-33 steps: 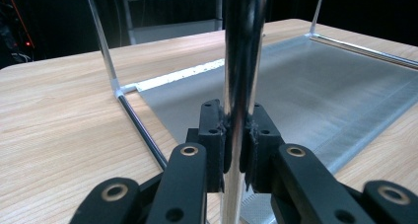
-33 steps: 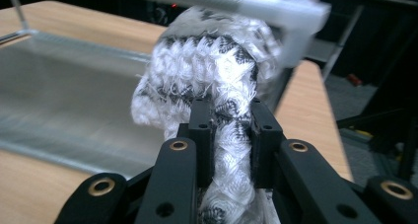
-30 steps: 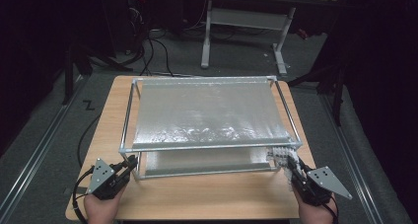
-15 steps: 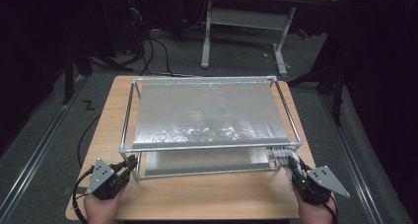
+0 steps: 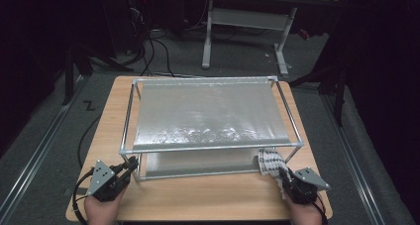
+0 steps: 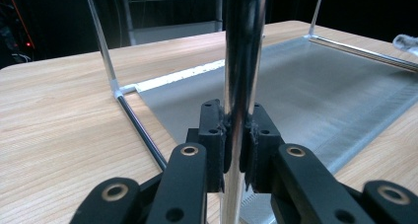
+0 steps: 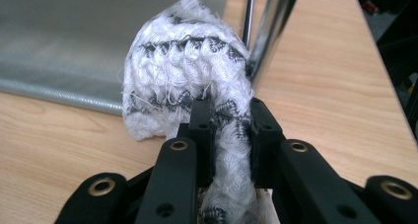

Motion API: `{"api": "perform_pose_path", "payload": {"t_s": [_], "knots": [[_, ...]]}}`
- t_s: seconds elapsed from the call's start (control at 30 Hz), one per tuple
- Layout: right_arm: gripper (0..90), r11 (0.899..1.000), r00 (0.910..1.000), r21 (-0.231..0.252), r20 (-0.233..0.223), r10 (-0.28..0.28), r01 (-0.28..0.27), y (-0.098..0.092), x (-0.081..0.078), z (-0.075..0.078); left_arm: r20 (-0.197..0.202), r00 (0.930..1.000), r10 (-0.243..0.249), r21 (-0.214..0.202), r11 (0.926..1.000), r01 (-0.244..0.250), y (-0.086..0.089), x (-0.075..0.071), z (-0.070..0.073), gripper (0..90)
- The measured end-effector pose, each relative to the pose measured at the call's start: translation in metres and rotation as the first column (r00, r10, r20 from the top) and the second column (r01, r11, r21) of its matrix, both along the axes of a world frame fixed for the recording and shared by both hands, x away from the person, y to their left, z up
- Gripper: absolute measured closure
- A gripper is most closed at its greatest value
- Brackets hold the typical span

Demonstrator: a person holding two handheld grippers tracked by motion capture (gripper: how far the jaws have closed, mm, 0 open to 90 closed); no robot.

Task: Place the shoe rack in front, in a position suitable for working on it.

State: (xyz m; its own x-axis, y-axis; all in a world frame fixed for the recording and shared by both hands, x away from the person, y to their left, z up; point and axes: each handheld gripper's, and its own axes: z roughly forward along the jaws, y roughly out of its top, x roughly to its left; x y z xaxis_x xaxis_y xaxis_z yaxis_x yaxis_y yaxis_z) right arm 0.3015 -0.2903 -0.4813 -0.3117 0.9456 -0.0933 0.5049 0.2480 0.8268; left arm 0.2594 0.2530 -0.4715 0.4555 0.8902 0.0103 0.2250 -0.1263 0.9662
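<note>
Left hand-held gripper (image 5: pixel 130 165) sits at the near left corner of the worktop (image 5: pixel 198 200), its jaws clamped tight on the upright chrome post (image 6: pixel 240 61) of the rack (image 5: pixel 208 146). In the left gripper view the post rises straight up between the two black pads, which press on it from both sides.

That rack is the biggest thing on the worktop: a chrome frame with a silvery upper shelf (image 5: pixel 208 113) and a lower shelf (image 5: pixel 198 161) beneath it, close to the wood.

Right hand-held gripper (image 5: pixel 283 174) is at the rack's near right corner, closed on a white cloth (image 5: pixel 270 160) with dark zigzag stripes. In the right gripper view the cloth (image 7: pixel 187 81) is pinched between the pads and bunches up just ahead of them, hanging over the wood beside the lower shelf's front edge and next to the right corner post (image 7: pixel 273 31). Whether it touches that post I cannot tell.
</note>
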Motion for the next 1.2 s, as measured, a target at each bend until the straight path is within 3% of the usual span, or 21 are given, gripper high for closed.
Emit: {"api": "perform_pose_path", "payload": {"t_s": [0.13,0.33,0.4,0.43,0.5,0.53,0.6,0.67,0.87,1.2], "knots": [[76.9,1.000,1.0000,0.009,-0.002,-0.002,0.002,-0.001,0.001,0.000,0.003,1.0000,-0.003,-0.002,1.0000,0.003,0.000,0.000,0.000,80.2],[76.9,1.000,0.9955,0.018,0.093,-0.016,0.015,0.000,-0.007,0.021,0.013,0.9999,-0.008,-0.006,0.9999,0.008,0.001,0.000,-0.002,80.3],[76.9,0.999,0.9870,0.026,0.159,-0.024,0.020,0.001,-0.012,0.036,0.015,0.9998,-0.009,-0.006,0.9999,0.009,0.001,-0.001,-0.002,80.3],[76.9,0.999,0.9870,0.026,0.159,-0.024,0.020,0.001,-0.012,0.036,0.015,0.9998,-0.009,-0.006,0.9999,0.009,0.001,-0.001,-0.002,80.3],[76.9,1.000,0.9784,0.023,0.205,-0.025,0.021,0.002,-0.015,0.046,0.014,0.9999,-0.008,-0.004,1.0000,0.008,0.001,-0.001,-0.002,80.3],[76.9,0.999,0.9680,0.033,0.249,-0.031,0.023,0.001,-0.019,0.056,0.014,0.9999,-0.005,-0.003,1.0000,0.005,0.001,-0.002,-0.002,80.3],[77.0,0.999,0.9567,0.042,0.289,-0.034,0.023,0.001,-0.023,0.065,0.014,0.9999,-0.004,-0.003,1.0000,0.004,0.000,-0.003,-0.002,80.3],[77.0,0.999,0.9509,0.033,0.308,-0.033,0.024,0.001,-0.025,0.070,0.016,0.9999,-0.006,-0.001,1.0000,0.006,0.001,-0.004,-0.002,80.3],[77.0,0.999,0.9562,0.027,0.291,-0.032,0.025,0.001,-0.020,0.065,0.018,0.9997,-0.014,0.003,0.9999,0.014,0.001,-0.006,-0.002,80.2],[77.1,1.000,0.9832,0.004,0.182,-0.008,0.007,0.001,-0.010,0.039,0.018,0.9998,-0.013,0.004,0.9999,0.013,0.002,-0.007,-0.002,80.2]]}}
